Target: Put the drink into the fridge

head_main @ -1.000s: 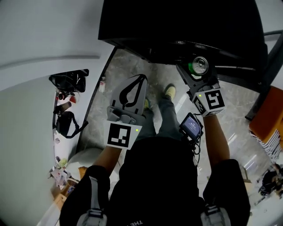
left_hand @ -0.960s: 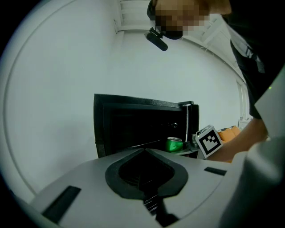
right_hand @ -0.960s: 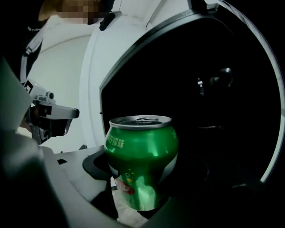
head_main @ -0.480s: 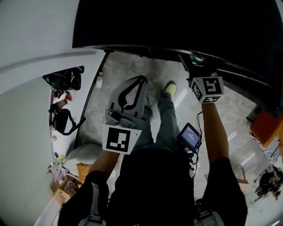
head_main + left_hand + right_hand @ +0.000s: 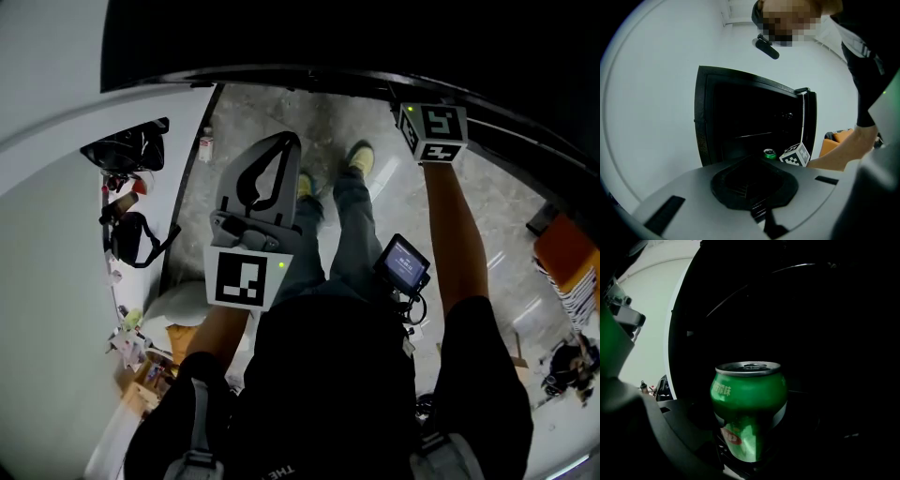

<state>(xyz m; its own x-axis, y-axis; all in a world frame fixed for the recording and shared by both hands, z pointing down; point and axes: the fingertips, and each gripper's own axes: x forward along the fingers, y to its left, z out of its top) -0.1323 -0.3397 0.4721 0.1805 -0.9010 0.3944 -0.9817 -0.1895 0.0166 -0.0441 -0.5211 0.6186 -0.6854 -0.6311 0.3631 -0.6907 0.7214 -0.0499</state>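
drink can (image 5: 749,413) in the right gripper (image 5: 750,451) inside the fridge (image 5: 740,112), left gripper (image 5: 270,176) outside before it

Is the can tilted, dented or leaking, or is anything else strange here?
Nothing stands out. The green can stands upright in the right gripper, with no dent or spill visible, at the dark open fridge.

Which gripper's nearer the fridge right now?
Right. The right gripper is inside the open fridge, clamped on the green can; the left gripper hangs back in front of it, shut and empty.
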